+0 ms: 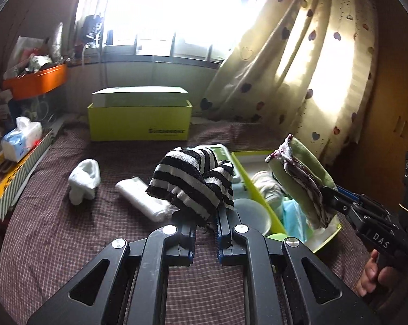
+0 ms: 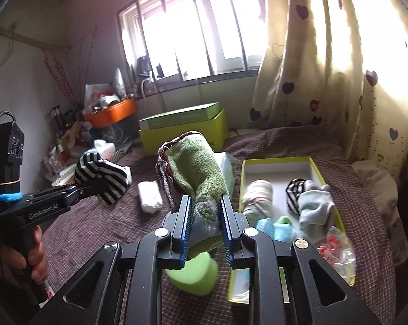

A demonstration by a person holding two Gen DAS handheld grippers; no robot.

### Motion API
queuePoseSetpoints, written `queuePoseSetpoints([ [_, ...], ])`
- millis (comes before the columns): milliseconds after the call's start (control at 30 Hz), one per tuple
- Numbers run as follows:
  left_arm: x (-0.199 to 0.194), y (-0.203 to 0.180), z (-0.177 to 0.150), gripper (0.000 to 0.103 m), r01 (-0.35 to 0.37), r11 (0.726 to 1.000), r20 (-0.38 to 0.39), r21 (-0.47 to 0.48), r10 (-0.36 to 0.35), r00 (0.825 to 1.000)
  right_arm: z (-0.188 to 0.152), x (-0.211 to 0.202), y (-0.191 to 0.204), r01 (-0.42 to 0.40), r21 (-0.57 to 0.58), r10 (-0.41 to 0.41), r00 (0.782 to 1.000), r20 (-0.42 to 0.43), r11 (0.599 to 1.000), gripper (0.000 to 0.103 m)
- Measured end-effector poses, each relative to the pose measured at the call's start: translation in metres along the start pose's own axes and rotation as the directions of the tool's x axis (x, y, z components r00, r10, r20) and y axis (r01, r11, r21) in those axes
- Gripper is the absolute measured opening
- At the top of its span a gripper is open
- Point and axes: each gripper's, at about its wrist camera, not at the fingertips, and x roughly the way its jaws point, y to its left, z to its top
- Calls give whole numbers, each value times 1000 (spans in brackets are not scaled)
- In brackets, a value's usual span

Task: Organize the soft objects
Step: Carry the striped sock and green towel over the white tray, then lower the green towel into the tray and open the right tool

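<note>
The green sock (image 2: pixel 196 168), edged in red and white, is pinched at its lower end between the right gripper's (image 2: pixel 204 216) narrowed fingers (image 2: pixel 183 222) and stands up just left of the shallow yellow-green tray (image 2: pixel 320 170). The left gripper (image 1: pixel 206 227) clamps a black-and-white striped sock (image 1: pixel 193 181), held up left of that tray. Inside the tray lie rolled socks (image 2: pixel 258 192). Left of the tray on the checked bedspread (image 1: pixel 55 230) rest two white bundles (image 1: pixel 83 178).

I see open bed (image 1: pixel 55 233) at left, while socks (image 2: pixel 309 203) crowd the tray (image 2: pixel 323 174) save its far end, and a green sponge (image 2: pixel 194 273) blocks its near corner.
</note>
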Motion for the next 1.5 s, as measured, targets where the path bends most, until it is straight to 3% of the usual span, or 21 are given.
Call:
queuePoseSetpoints([
  [667, 18, -28, 15, 12, 55, 997, 0, 49, -55, 998, 14, -13, -79, 177, 82, -180, 983, 34, 981, 20],
  [1167, 30, -38, 17, 12, 91, 993, -24, 70, -89, 996, -39, -8, -117, 299, 136, -280, 950, -141, 945, 20],
  [1500, 41, -47, 17, 12, 105, 991, -49, 88, -101, 994, -25, 37, -120, 300, 102, -279, 944, -175, 949, 20],
])
